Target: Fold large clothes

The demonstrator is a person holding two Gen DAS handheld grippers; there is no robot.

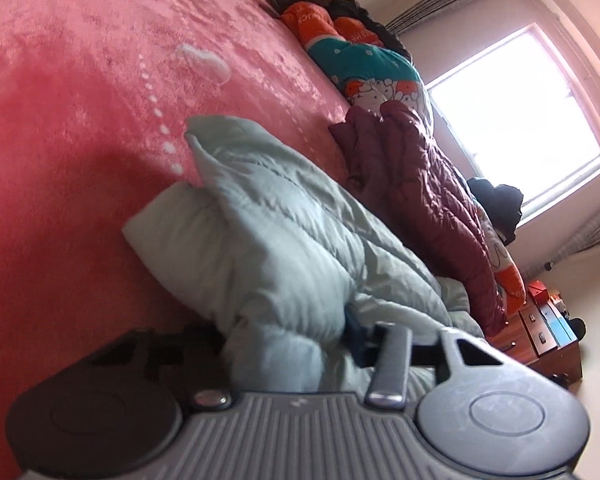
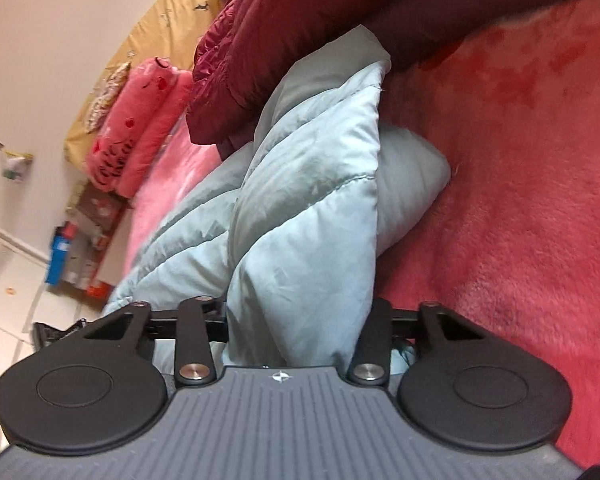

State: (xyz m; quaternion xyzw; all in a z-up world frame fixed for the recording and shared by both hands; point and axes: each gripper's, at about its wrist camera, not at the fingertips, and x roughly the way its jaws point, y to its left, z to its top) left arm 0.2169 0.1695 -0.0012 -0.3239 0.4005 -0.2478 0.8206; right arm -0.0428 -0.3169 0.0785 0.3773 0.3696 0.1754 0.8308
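A pale blue quilted puffer jacket (image 1: 268, 232) lies bunched on the pink plush bed cover (image 1: 72, 120). My left gripper (image 1: 288, 344) is shut on a thick fold of it, the padding bulging out between the jaws. In the right wrist view the same jacket (image 2: 300, 208) rises in a folded wedge. My right gripper (image 2: 300, 336) is shut on its near edge, fabric filling the gap between the jaws. The fingertips of both grippers are hidden by fabric.
A maroon puffer jacket (image 1: 428, 200) lies just behind the blue one, also in the right wrist view (image 2: 260, 40). Colourful bedding (image 1: 364, 64) and a person lie along the far side. Pink pillows (image 2: 140, 120), a wooden cabinet (image 1: 548, 340) and a bright window (image 1: 520, 120) surround the bed.
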